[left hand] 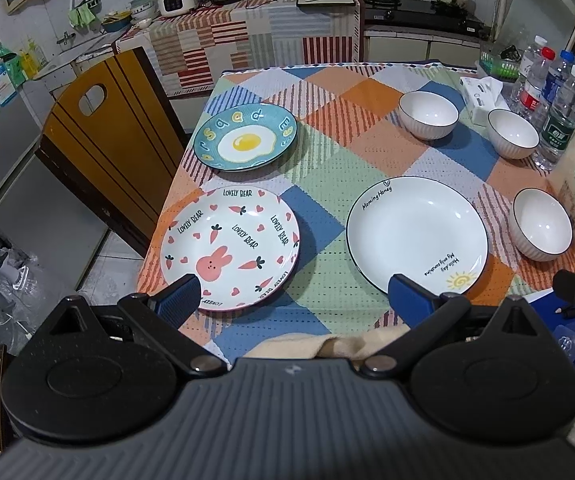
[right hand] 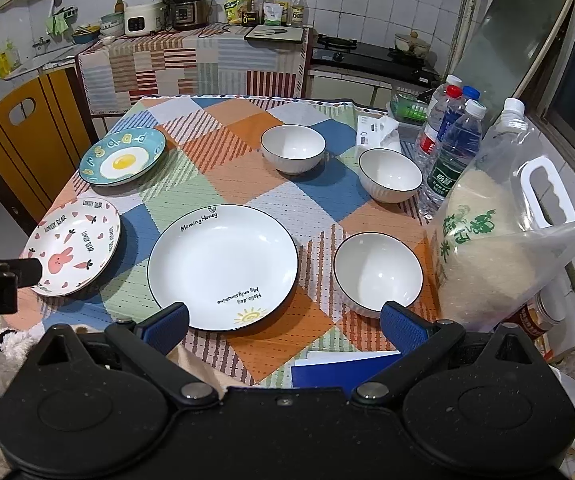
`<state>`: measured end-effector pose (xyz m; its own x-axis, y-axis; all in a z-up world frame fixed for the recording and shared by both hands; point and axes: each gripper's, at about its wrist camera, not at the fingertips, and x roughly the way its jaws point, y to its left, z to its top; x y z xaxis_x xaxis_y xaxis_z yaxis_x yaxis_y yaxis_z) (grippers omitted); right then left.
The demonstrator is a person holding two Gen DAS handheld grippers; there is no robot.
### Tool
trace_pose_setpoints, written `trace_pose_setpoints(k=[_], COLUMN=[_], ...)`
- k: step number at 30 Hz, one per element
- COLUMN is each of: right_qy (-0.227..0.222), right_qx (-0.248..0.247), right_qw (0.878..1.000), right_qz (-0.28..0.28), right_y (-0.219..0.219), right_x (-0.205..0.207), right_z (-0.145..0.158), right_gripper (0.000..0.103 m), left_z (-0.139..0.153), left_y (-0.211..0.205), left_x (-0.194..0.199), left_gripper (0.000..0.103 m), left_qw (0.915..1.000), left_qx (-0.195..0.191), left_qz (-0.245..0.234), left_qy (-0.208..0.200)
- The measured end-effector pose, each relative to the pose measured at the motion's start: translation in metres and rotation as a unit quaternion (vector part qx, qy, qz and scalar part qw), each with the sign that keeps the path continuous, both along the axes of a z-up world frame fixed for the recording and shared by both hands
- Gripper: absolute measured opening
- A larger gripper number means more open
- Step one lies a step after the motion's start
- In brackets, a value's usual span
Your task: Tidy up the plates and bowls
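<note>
Left gripper [left hand: 293,300]: ribbed blue pads spread wide, empty, over the table's [left hand: 327,168] near edge, between bear plate [left hand: 229,246] and white plate [left hand: 417,234]. Bear plate: glossy, round, marked "LOVELY BEAR"; egg plate [left hand: 245,137], teal, behind it. White plate, dark-rimmed, reads "Morning Honey". Right gripper [right hand: 283,324]: wide, empty, between white plate [right hand: 223,266] and near bowl [right hand: 378,274]. Two more ribbed bowls [right hand: 292,147] [right hand: 390,174] lie beyond, all apart on a checked cloth

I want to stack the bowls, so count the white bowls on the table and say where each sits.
3. One bowl sits nearest, just right of the big white plate. One bowl stands beside the water bottles. One bowl sits farther back, mid-table. None appear hidden.
</note>
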<state>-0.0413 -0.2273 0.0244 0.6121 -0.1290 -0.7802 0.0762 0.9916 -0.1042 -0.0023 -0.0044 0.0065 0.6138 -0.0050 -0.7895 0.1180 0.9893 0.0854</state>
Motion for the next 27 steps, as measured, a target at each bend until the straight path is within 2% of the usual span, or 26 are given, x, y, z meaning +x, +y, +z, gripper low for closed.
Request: trace_pose_setpoints(k=[12, 23, 27], right_qy=[-0.002, -0.004, -0.010], right_qx=[-0.016, -0.016, -0.016], right_qw=[1.000, 1.000, 1.000], right_qz=[-0.007, -0.011, -0.013], right_y=[0.001, -0.001, -0.002], right_x=[0.001, 0.001, 0.002], right_z=[-0.003, -0.003, -0.003], right_gripper=[0.103, 0.103, 0.103], left_z=[-0.003, -0.009, -0.011], left_y=[0.004, 0.002, 0.002], left_x=[0.002, -0.002, -0.002], left_gripper=[0.099, 0.100, 0.100], left_qw=[0.9999, 0.9997, 0.9997], left_qx=[-0.013, 0.009, 0.000], left_qz=[0.002, 0.001, 0.001], left_qy=[0.003, -0.025, -0.023])
